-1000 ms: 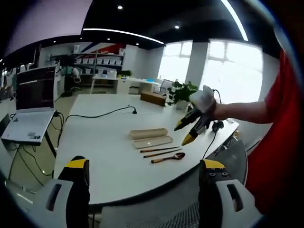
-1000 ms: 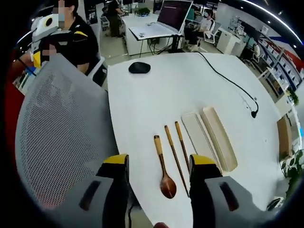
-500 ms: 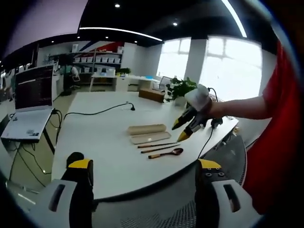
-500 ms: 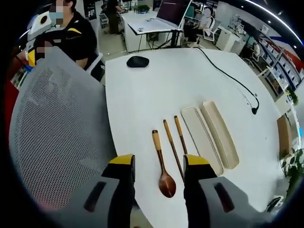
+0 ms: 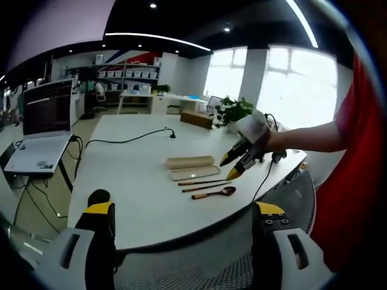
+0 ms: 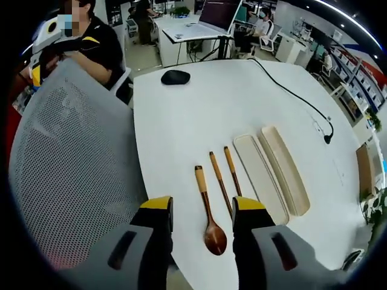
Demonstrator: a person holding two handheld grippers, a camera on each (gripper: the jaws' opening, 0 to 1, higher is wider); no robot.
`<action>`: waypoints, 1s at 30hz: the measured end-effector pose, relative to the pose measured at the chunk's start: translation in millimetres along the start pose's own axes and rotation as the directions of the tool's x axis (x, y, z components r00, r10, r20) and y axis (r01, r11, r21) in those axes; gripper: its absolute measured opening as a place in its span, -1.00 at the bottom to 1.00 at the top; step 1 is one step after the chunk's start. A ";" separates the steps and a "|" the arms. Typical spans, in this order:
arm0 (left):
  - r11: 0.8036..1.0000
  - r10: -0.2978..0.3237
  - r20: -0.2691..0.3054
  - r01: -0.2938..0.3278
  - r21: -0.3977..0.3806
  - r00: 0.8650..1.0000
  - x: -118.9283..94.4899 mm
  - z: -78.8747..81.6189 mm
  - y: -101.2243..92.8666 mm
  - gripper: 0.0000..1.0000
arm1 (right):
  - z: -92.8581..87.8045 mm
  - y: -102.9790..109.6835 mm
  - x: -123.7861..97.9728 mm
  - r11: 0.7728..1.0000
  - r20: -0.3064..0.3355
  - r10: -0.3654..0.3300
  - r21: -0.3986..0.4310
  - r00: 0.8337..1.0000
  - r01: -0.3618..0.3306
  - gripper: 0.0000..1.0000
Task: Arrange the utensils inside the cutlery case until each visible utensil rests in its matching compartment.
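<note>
A wooden spoon (image 6: 208, 211) lies on the white table (image 6: 199, 115) with two wooden chopsticks (image 6: 220, 181) beside it on the right. Next to these sit the beige cutlery case's two long halves (image 6: 260, 178), side by side and with nothing in them. My right gripper (image 6: 201, 206) hovers open above the spoon, one jaw on either side of its handle in the picture. In the left gripper view the same spoon (image 5: 214, 193), chopsticks (image 5: 202, 182) and case (image 5: 190, 162) lie far ahead, with the right gripper (image 5: 230, 169) above them. My left gripper (image 5: 184, 208) is open, holding nothing.
A grey mesh chair back (image 6: 72, 169) stands at the table's near edge. A black mouse (image 6: 175, 77) and a black cable (image 6: 290, 90) lie on the table. A laptop (image 5: 42, 121) and a plant (image 5: 233, 112) stand further off. A person in black (image 6: 91, 42) sits behind the chair.
The right gripper's jaws have come somewhat closer together than a second ago and sit steady over the spoon. Both views have shifted slightly. The utensils and case have not moved.
</note>
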State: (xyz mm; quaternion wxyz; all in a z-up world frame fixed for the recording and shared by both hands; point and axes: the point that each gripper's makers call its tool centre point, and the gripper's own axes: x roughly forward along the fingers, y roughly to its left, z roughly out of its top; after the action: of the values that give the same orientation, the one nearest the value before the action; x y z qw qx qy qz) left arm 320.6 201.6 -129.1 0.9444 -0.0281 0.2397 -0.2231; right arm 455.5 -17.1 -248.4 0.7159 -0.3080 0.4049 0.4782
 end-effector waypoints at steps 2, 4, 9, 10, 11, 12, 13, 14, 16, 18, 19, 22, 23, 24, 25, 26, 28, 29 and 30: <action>1.000 0.002 0.004 -0.002 -0.004 1.000 0.1 1.2 0.0 0.93 | -0.8 1.1 1.7 1.000 0.000 0.005 -0.005 1.000 -0.005 -0.25; 1.000 0.004 0.003 -0.004 -0.001 1.000 0.4 1.2 -0.2 0.93 | -2.0 0.3 3.9 1.000 -0.006 0.004 -0.006 1.000 -0.004 -0.25; 1.000 0.013 -0.013 -0.013 0.020 1.000 0.4 0.6 -0.4 0.92 | -1.9 1.2 7.8 1.000 -0.004 0.005 -0.010 1.000 -0.005 -0.27; 1.000 0.014 -0.013 -0.013 0.020 1.000 0.1 1.1 -0.3 0.92 | -2.6 2.0 8.5 1.000 -0.008 0.007 -0.011 1.000 -0.007 -0.28; 1.000 0.015 -0.011 -0.014 0.019 1.000 -0.5 2.1 -0.2 0.92 | -3.7 3.6 9.4 1.000 -0.014 0.011 -0.017 1.000 -0.011 -0.29; 1.000 0.016 -0.009 -0.016 0.018 1.000 -0.8 2.9 0.0 0.92 | -4.4 4.0 10.2 1.000 -0.016 0.012 -0.023 1.000 -0.013 -0.29; 1.000 0.018 -0.008 -0.018 0.018 1.000 -1.2 3.4 0.2 0.92 | -5.6 4.3 11.3 0.999 -0.018 0.012 -0.030 1.000 -0.013 -0.29; 1.000 0.021 -0.007 -0.020 0.019 1.000 -1.6 3.7 0.4 0.92 | -7.2 4.0 12.2 0.999 -0.025 0.013 -0.035 1.000 -0.014 -0.29; 0.999 0.025 -0.011 -0.025 0.021 1.000 -1.9 3.3 0.7 0.91 | -8.5 3.6 12.9 0.999 -0.028 0.012 -0.042 1.000 -0.013 -0.29; 0.999 0.025 -0.015 -0.025 0.023 1.000 -2.0 2.7 0.3 0.91 | -10.3 3.6 13.9 0.999 -0.033 0.015 -0.042 0.999 -0.017 -0.29; 0.999 0.025 -0.016 -0.025 0.024 1.000 -2.1 2.4 0.3 0.91 | -10.9 3.5 14.3 0.999 -0.034 0.015 -0.043 0.999 -0.016 -0.29; 0.999 0.028 -0.021 -0.027 0.030 0.999 -2.6 1.3 0.5 0.91 | -13.0 3.2 15.9 0.999 -0.040 0.018 -0.047 0.999 -0.020 -0.29; 0.999 0.029 -0.023 -0.028 0.030 0.999 -2.9 1.0 0.6 0.90 | -13.4 3.5 16.3 0.999 -0.041 0.019 -0.048 0.999 -0.021 -0.30; 0.999 0.031 -0.024 -0.031 0.029 0.999 -3.4 0.8 0.9 0.90 | -14.1 4.1 17.0 0.998 -0.042 0.021 -0.050 0.999 -0.023 -0.30; 0.999 0.034 -0.023 -0.033 0.029 0.999 -3.8 0.9 1.3 0.90 | -14.8 4.4 17.6 0.998 -0.045 0.021 -0.051 0.999 -0.023 -0.31; 0.999 0.035 -0.022 -0.035 0.028 0.999 -4.2 1.0 1.7 0.90 | -15.9 4.5 18.6 0.998 -0.050 0.023 -0.053 0.998 -0.026 -0.32; 0.999 0.040 -0.023 -0.040 0.020 0.999 -4.8 0.1 2.9 0.90 | -16.4 3.6 20.0 0.998 -0.050 0.023 -0.054 0.998 -0.026 -0.34; 0.999 0.044 -0.024 -0.044 0.019 0.999 -4.9 -0.5 3.6 0.90 | -16.3 2.8 20.7 0.998 -0.048 0.023 -0.051 0.999 -0.026 -0.35; 0.999 0.045 -0.026 -0.045 0.018 0.999 -5.0 -1.1 3.8 0.89 | -16.7 2.2 21.5 0.999 -0.048 0.024 -0.045 0.999 -0.027 -0.36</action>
State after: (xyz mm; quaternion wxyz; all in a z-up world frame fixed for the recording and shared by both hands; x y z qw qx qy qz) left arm 317.8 207.2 -128.5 0.9462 -0.0115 0.2505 -0.2044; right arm 453.4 -20.7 -275.3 0.6927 -0.3303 0.4148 0.4889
